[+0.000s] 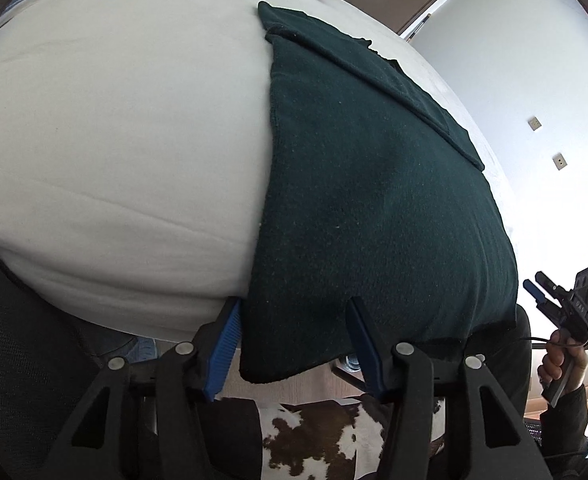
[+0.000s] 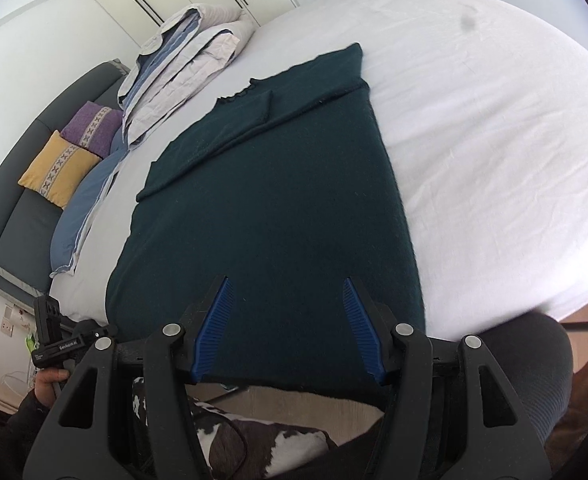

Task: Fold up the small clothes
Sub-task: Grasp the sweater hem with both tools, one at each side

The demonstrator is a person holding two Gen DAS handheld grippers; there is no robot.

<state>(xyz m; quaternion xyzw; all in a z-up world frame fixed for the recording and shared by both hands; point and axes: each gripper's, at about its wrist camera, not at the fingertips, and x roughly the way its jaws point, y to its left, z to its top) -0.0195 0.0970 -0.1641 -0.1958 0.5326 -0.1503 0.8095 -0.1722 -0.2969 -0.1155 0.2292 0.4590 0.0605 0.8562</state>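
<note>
— What do you have on the left?

— My left tongs (image 1: 292, 312) gape wide at the near hem of the dark green garment (image 1: 373, 200), which lies flat on the white bed (image 1: 114, 120), its hem hanging over the edge.

— And the right view?

— My right tongs (image 2: 288, 292) are spread too, holding nothing. Only here I see the cushions (image 2: 70, 152) and folded bedding (image 2: 182, 64).

Both wrist views: bed (image 1: 94, 120) edge, close.
</note>
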